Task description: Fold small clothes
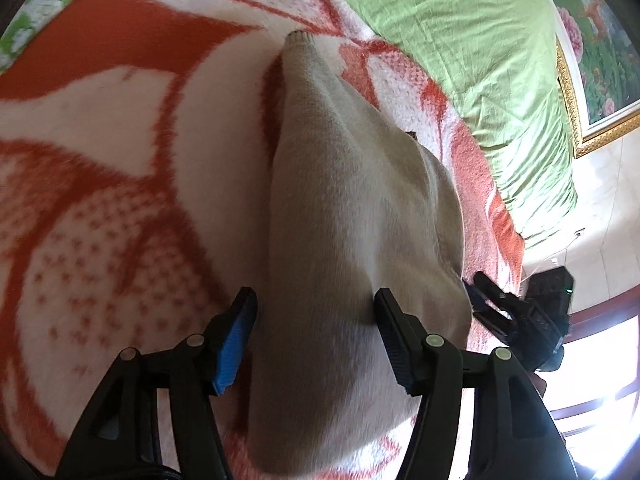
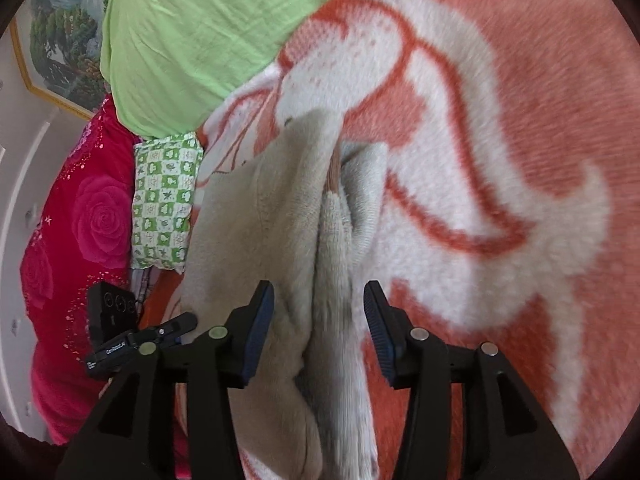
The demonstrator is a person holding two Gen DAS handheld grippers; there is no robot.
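Sweater (image 1: 352, 216) between both released tongs (image 1: 316, 340) (image 2: 318, 332); "GenRobot.AI" label (image 2: 116, 349) alongside.

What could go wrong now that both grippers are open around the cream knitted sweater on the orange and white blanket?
1. The cream knitted sweater looks bunched, with one layer lapping another, so the fold may set crooked.
2. The left gripper and right gripper stand open with knit between the jaws; pulling away could snag and drag it.
3. The fuzzy orange and white blanket may cling to the knit and shift the layers.
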